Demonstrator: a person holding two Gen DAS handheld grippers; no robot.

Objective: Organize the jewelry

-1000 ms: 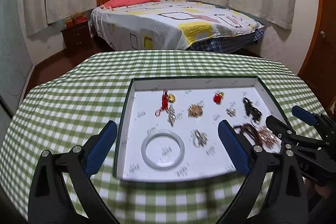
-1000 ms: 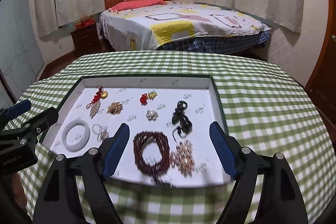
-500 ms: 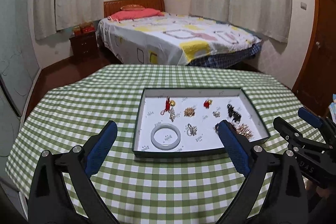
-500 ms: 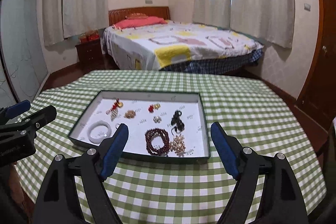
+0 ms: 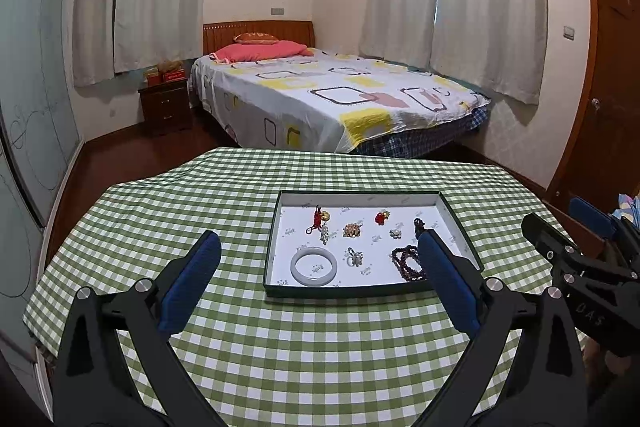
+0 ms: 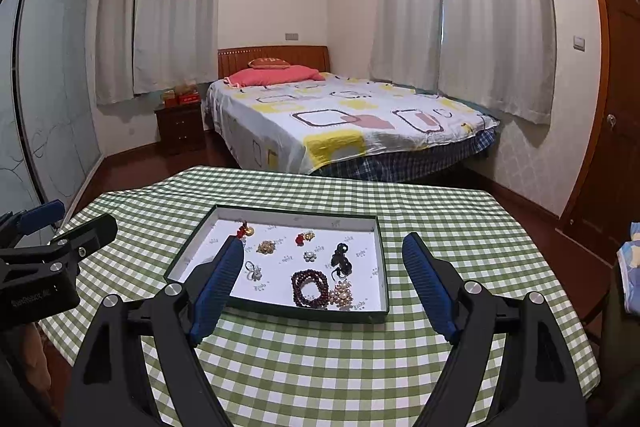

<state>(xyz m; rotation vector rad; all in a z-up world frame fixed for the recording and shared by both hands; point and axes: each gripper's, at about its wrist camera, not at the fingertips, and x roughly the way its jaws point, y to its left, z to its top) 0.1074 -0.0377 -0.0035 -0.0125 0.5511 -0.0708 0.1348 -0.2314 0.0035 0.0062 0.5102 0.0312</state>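
Two grippers are hovering over a table draped in a green-and-white checked cloth (image 5: 248, 339), both with jaws standing wide and nothing between them. Left gripper (image 5: 316, 279) is showing its blue pads (image 5: 188, 283) apart over the cloth, the right-hand pad overlapping the tray's near right part in its own view. Right gripper (image 6: 324, 283) is likewise gaping, its left pad covering the tray's near left corner in the right wrist view. Tray (image 5: 360, 195), shallow, dark-rimmed, white-floored, is sitting near the table's middle, at 12 o'clock from both grippers. Jewelry is lying spread inside it, pieces apart from one another: a pale bangle (image 5: 314, 266) at 7 o'clock of the tray floor; a red-tasselled gold charm (image 5: 319, 219) at 11 o'clock; a gold cluster (image 5: 352, 230) near centre; a small red-and-gold charm (image 5: 381, 217) at 1 o'clock; a small pearl flower piece (image 6: 309, 256) just right of centre; a silver ring piece (image 5: 354, 257) at 6 o'clock; a dark red bead strand (image 6: 310, 287) coiling at 5 o'clock, with a pale pearl cluster (image 6: 342, 293) touching its right side; a black piece (image 6: 341, 259) at 3 o'clock. Beyond the table, a bed (image 6: 340, 123) with a patterned sheet is filling the room at 12 o'clock, white curtains (image 6: 492, 27) hanging behind.
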